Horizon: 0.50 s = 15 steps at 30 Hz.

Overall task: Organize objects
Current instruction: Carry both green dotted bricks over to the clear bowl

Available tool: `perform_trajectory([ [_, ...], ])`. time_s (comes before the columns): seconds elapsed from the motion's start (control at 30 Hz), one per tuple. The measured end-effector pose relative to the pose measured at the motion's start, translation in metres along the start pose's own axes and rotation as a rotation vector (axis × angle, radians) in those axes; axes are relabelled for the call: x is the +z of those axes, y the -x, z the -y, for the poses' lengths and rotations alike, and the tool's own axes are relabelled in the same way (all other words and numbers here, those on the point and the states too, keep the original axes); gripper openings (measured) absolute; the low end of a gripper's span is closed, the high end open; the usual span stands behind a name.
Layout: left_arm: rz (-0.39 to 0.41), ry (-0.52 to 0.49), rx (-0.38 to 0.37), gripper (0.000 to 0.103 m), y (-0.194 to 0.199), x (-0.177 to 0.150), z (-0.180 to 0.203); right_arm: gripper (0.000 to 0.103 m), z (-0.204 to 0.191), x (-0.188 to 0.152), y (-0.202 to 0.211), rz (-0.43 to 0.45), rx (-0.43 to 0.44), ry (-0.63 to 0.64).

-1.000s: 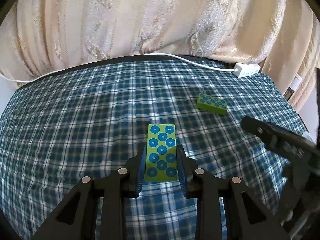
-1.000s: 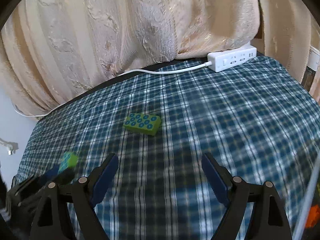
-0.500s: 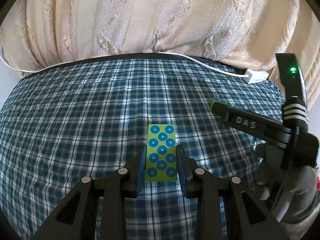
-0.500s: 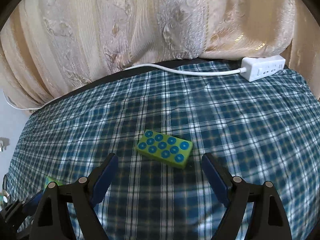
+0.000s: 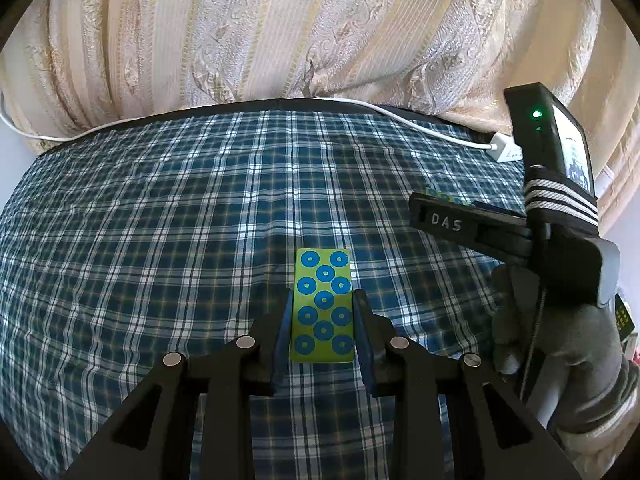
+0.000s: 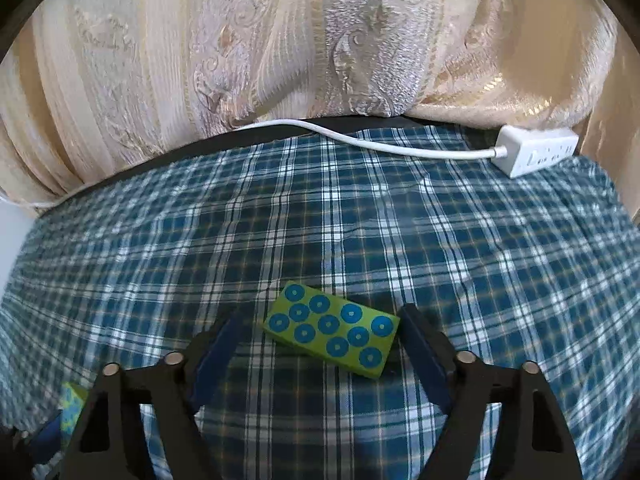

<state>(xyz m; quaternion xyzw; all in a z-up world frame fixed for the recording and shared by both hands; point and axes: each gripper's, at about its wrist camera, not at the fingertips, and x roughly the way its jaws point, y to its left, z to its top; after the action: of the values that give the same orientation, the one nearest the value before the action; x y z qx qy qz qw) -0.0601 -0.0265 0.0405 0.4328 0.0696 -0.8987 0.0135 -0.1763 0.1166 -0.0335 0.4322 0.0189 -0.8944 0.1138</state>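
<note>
The right tool (image 6: 320,340) has moved in over the second block (image 6: 331,335), low centre of its frame, its jaws just closing but not yet touching. The left tool (image 5: 322,320) stays clamped on the first block (image 5: 323,310); a second grasp looks imminent.

Left hand-held gripper (image 5: 322,334) clamped; right hand-held gripper (image 6: 322,338) closing.

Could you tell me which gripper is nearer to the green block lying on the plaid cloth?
Right. The right gripper straddles the loose green block, fingers closing in. The left gripper sits away to its left, clamping another block.
</note>
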Motion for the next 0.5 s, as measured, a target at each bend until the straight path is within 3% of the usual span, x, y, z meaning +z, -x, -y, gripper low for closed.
perform_trajectory([
  [0.03,0.000,0.000,0.000,0.030,0.000,0.000,0.000,0.070,-0.002,0.000,0.000,0.000,-0.013,0.015],
  [0.5,0.016,-0.014,-0.009,0.030,0.006,-0.001,0.005,0.069,0.005,-0.024,0.022,-0.010,0.006,0.018],
])
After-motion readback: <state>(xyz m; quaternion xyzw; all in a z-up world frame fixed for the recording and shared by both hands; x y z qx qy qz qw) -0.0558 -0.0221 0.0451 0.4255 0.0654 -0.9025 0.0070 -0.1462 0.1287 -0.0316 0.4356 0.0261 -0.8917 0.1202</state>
